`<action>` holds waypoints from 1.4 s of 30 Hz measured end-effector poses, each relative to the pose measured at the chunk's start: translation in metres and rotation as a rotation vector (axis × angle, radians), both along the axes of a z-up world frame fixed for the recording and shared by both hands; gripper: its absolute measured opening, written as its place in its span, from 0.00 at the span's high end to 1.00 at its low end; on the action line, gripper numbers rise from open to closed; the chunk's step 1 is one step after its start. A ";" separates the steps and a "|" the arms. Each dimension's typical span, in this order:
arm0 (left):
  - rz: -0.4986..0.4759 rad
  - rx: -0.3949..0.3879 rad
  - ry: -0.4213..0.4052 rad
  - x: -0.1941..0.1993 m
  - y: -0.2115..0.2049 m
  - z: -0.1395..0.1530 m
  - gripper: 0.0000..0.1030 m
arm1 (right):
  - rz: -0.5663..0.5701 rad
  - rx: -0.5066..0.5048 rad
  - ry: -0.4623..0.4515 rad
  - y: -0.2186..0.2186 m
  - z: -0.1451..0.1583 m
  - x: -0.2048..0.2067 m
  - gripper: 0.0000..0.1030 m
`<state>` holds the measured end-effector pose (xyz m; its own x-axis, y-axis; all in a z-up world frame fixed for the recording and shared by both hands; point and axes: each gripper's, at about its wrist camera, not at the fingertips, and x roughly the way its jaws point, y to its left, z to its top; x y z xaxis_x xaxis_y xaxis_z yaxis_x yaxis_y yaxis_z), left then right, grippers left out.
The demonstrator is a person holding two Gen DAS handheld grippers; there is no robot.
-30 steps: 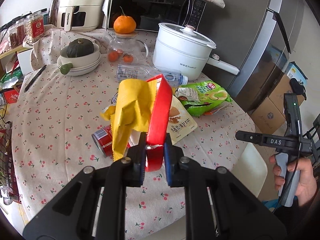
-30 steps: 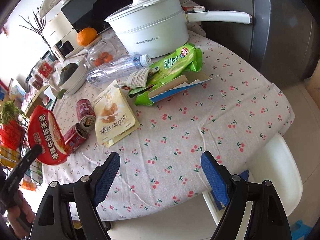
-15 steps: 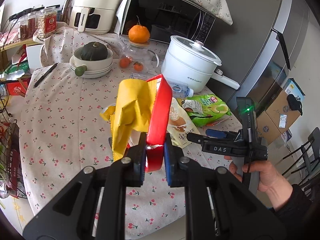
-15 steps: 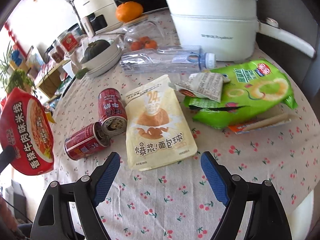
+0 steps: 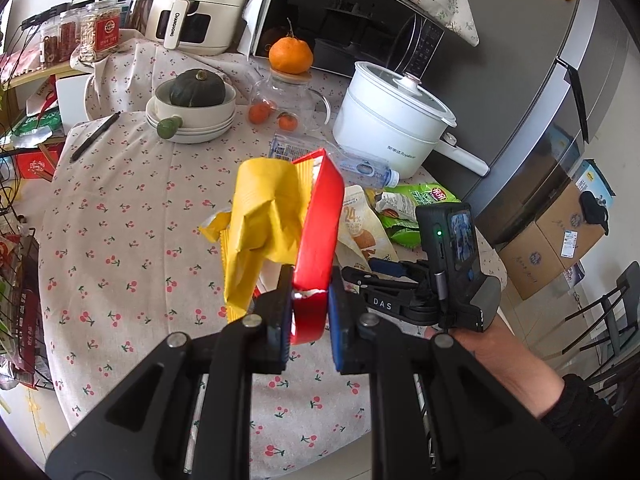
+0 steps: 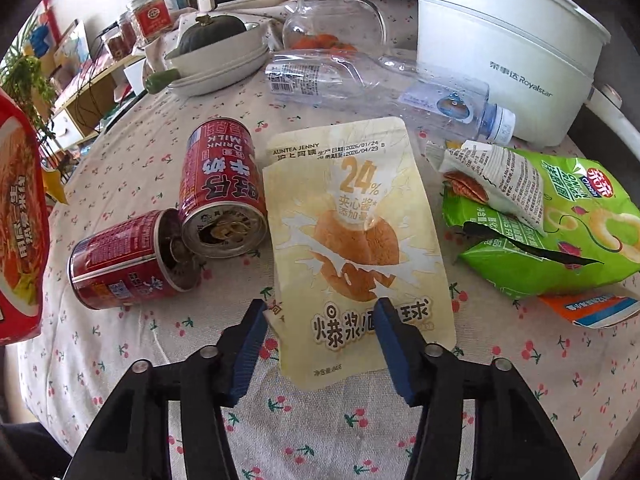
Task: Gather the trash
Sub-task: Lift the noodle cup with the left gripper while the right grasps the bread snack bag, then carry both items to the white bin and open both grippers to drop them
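My left gripper (image 5: 308,312) is shut on the rim of a red instant-noodle bowl (image 5: 320,224), and a crumpled yellow wrapper (image 5: 264,216) hangs against the bowl. The same bowl (image 6: 16,220) shows at the left edge of the right wrist view. My right gripper (image 6: 320,316) hovers low over a cream bread-ball pouch (image 6: 352,240) lying flat on the table. Its jaws are closing, with the pouch's lower end between them, and the pads do not visibly press it. A hand holds the right gripper (image 5: 380,276) just right of the bowl.
Two red milk cans (image 6: 222,188) (image 6: 120,260) lie left of the pouch. An empty plastic bottle (image 6: 380,84), a torn green snack bag (image 6: 560,232) and a white wrapper (image 6: 492,180) lie behind and right. A white pot (image 6: 500,40) and stacked bowls (image 6: 216,64) stand farther back.
The right gripper has come down and in over the table to the cream pouch, and its jaws have narrowed. The left gripper keeps its hold on the red bowl.
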<state>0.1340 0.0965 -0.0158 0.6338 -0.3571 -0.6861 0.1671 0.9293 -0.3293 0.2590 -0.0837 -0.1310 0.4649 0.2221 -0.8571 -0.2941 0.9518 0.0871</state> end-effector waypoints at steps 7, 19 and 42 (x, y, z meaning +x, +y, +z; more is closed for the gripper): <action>-0.001 -0.002 -0.002 -0.001 0.000 0.001 0.83 | -0.018 0.126 0.019 -0.014 0.015 -0.010 0.85; -0.025 -0.013 -0.028 -0.011 -0.010 0.007 0.83 | -0.059 0.362 -0.034 -0.060 0.079 -0.059 0.88; -0.272 -0.026 -0.028 -0.024 -0.120 0.008 0.83 | -0.301 0.361 -0.140 -0.229 0.131 -0.187 0.89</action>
<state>0.1099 -0.0233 -0.0077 0.5306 -0.5342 -0.6581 0.4189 0.8402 -0.3442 0.0721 -0.3131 0.0002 0.6593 0.3315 -0.6748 -0.0434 0.9128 0.4061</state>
